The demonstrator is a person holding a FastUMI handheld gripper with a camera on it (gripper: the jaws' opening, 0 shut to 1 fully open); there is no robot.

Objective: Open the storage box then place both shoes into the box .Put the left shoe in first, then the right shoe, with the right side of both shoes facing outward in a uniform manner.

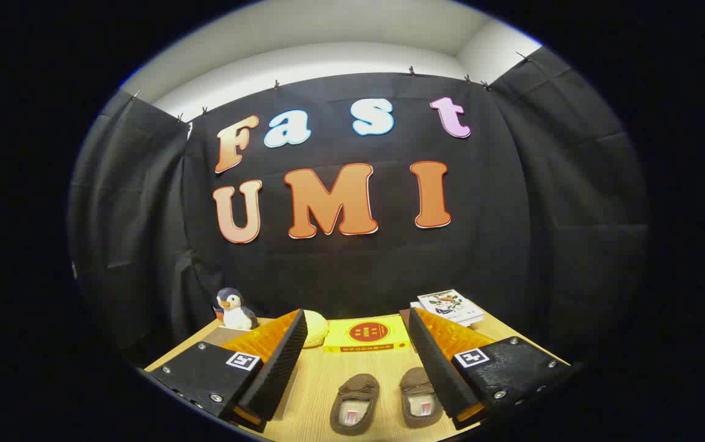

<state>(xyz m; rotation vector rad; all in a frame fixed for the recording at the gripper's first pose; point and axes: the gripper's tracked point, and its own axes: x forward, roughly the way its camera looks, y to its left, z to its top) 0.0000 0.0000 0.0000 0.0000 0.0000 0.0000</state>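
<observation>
**Tongs apart above the slippers**

The tongs (357, 368) are held wide apart, nothing gripped. Two brown slippers are seen side by side on the wooden surface (322, 383) between the fingers: left slipper (354, 404), right slipper (420, 396). At 12 o'clock beyond them a yellow box (367, 335) lies flat; a penguin toy (234, 310) stands at 10 o'clock.

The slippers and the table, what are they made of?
The two slippers, lying side by side between the open gripper fingers, look like soft brown suede or felt: matte and fuzzy, with pale fleecy lining inside. It could be fake suede. The table looks like light wood or wood-print board: fine straight grain lines, smooth finish.
</observation>
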